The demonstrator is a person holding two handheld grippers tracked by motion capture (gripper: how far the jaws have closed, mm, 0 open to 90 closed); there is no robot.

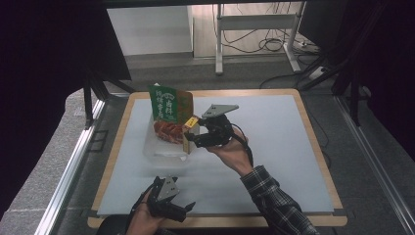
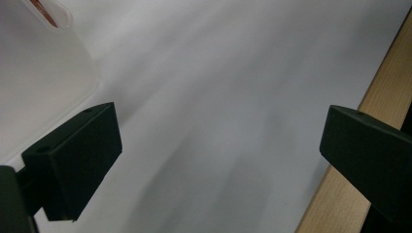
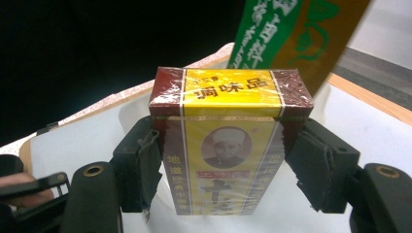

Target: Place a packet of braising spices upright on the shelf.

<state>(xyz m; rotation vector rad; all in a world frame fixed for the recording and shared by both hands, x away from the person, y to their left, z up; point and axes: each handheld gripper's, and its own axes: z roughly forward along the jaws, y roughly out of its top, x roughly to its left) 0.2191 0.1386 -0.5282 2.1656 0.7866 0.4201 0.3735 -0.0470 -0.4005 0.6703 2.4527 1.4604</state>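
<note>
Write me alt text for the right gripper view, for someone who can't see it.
A yellow and dark red box wrapped in clear film stands upright, clamped on both sides by the right gripper's black fingers. Behind it leans a green and orange packet over the white table mat, with darkness filling the upper left.

The box sits between the right tool's pads, just before the upright pouch, above the bin.

One yellow and maroon box. One green packet. One clear plastic bin. Two tongs: left, right. One counter.
</note>
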